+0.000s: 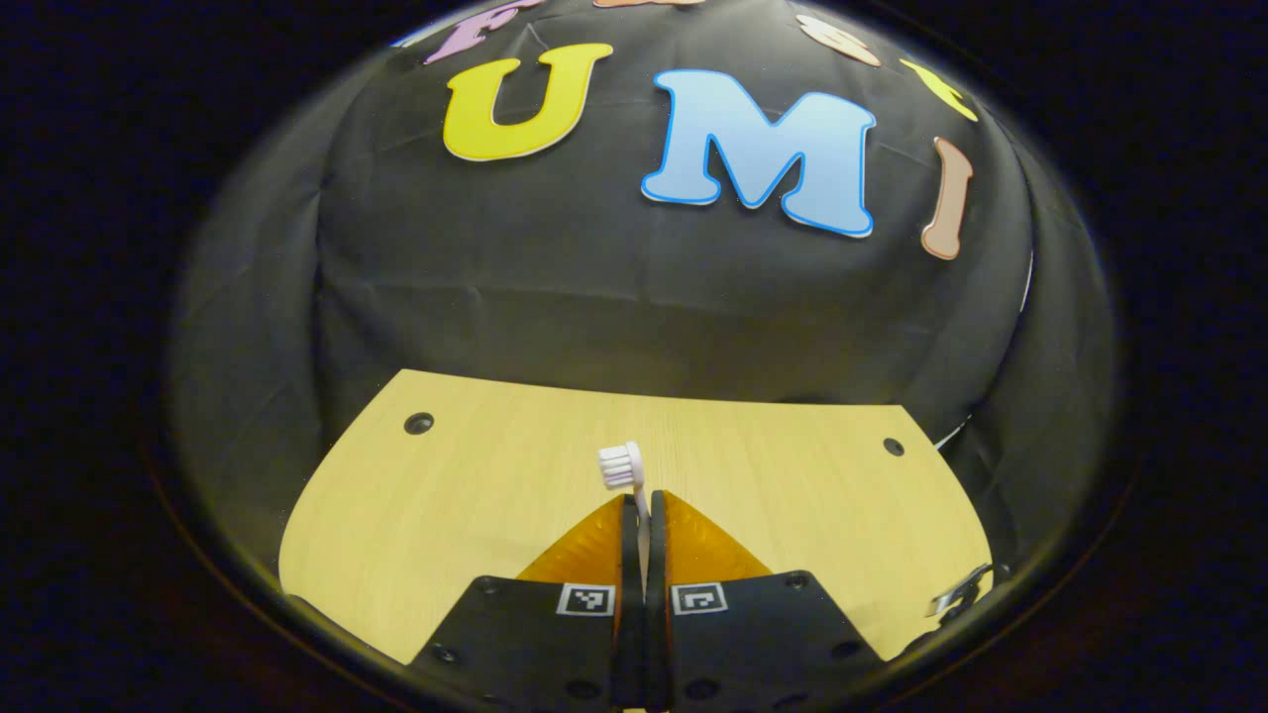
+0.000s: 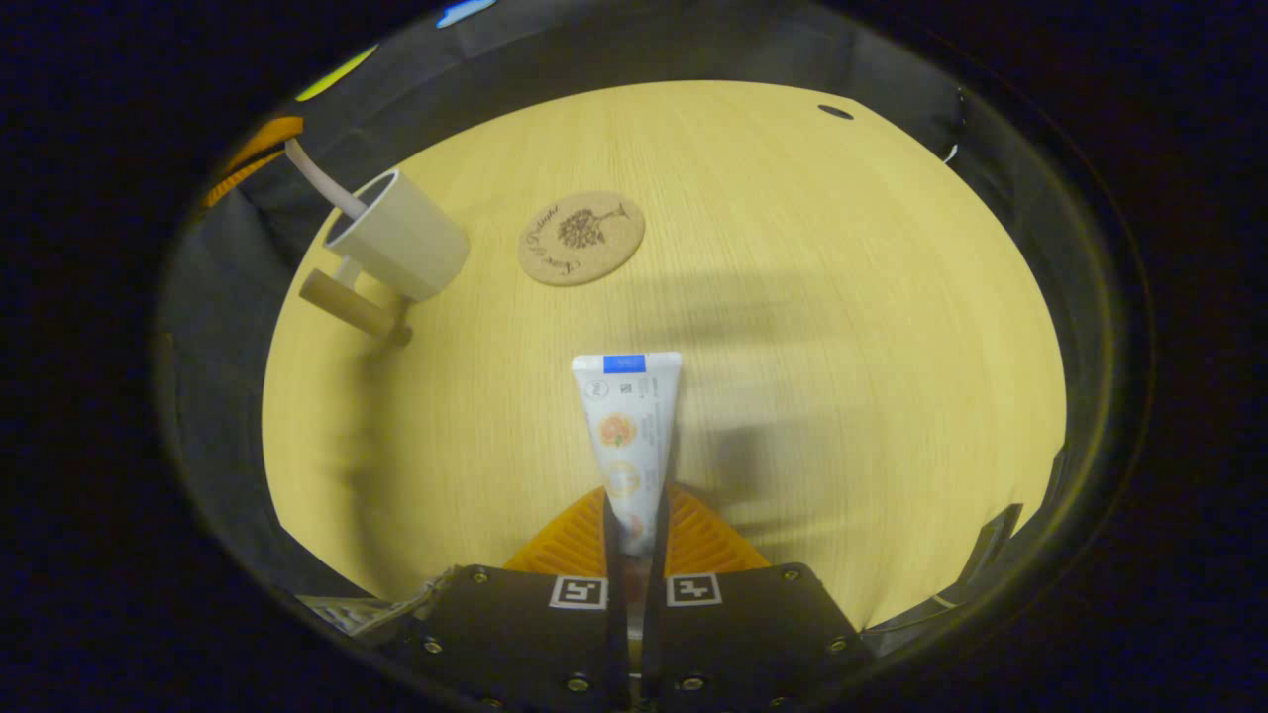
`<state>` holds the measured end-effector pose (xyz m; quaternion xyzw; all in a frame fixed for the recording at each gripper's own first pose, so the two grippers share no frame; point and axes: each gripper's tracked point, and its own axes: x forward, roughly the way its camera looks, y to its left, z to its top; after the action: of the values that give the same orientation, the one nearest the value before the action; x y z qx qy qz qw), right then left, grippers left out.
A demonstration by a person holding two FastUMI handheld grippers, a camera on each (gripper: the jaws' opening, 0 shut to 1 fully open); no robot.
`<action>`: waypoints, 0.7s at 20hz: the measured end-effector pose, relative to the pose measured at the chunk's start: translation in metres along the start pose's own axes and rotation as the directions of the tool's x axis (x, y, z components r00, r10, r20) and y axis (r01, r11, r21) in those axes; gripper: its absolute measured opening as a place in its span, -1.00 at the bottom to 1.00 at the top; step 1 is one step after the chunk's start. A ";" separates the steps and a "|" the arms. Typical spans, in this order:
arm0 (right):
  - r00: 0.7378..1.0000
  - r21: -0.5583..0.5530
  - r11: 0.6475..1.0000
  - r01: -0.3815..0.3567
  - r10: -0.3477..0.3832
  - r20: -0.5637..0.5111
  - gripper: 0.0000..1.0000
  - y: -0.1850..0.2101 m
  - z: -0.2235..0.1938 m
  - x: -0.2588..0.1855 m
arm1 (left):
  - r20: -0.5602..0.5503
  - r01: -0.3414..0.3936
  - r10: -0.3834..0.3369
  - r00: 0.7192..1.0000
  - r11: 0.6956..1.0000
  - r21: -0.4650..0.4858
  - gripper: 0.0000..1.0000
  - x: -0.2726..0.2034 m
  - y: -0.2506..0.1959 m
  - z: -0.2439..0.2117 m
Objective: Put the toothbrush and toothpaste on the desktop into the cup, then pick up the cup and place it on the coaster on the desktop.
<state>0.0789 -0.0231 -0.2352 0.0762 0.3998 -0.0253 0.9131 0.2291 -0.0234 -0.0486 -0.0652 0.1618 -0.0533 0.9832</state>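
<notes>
Wooden desktop (image 2: 842, 327) — left tool (image 1: 644, 510) grips toothbrush (image 1: 622, 465), right tool (image 2: 634, 520) grips toothpaste (image 2: 628, 436).

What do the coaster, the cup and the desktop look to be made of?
Coaster: probably cork, a speckled matte tan disc with a dark printed design. Cup: smooth, matte off-white, ceramic or plastic; its handle looks wooden. Desktop: pale wood-grain, likely laminate, with fine straight lines.

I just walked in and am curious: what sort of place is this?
Probably a small recording booth staged as a home desk: black cloth wall, a wooden desktop, and a cup, coaster and toothpaste as props.
</notes>
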 end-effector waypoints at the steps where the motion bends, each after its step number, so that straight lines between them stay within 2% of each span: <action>1: 0.999 0.004 1.000 -0.011 0.010 0.042 -0.85 0.003 0.015 -0.008 | -0.011 -0.004 0.004 1.000 1.000 0.007 -0.87 0.005 0.002 -0.006; 4: 0.982 0.006 0.998 -0.055 0.053 0.182 -0.86 0.017 0.065 -0.040 | -0.030 -0.005 0.005 1.000 1.000 0.022 -0.87 0.018 0.006 -0.019; 7: 0.943 0.006 0.993 -0.116 0.108 0.315 -0.86 0.035 0.109 -0.075 | -0.041 -0.005 0.006 0.999 0.999 0.041 -0.87 0.029 0.009 -0.030; 11: 0.893 -0.025 0.984 -0.174 0.169 0.417 -0.86 0.043 0.142 -0.118 | -0.076 0.001 0.005 0.997 0.996 0.085 -0.87 0.037 0.008 -0.049; 12: 0.883 -0.039 0.982 -0.183 0.182 0.433 -0.86 0.047 0.147 -0.124 | -0.084 0.005 0.003 0.996 0.995 0.098 -0.74 0.039 0.007 -0.053; 13: 0.873 -0.051 0.980 -0.191 0.193 0.447 -0.86 0.050 0.155 -0.131 | -0.092 0.008 0.002 0.996 0.994 0.107 -0.86 0.039 0.008 -0.057; 14: 0.863 -0.065 0.977 -0.202 0.210 0.459 -0.86 0.056 0.160 -0.133 | -0.094 0.016 -0.006 0.996 0.993 0.113 -0.86 0.039 0.007 -0.059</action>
<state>0.1105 0.0050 -0.0238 0.1034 0.1599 0.0577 0.9800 0.2473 -0.0283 -0.1176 -0.0076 0.2042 -0.0709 0.9763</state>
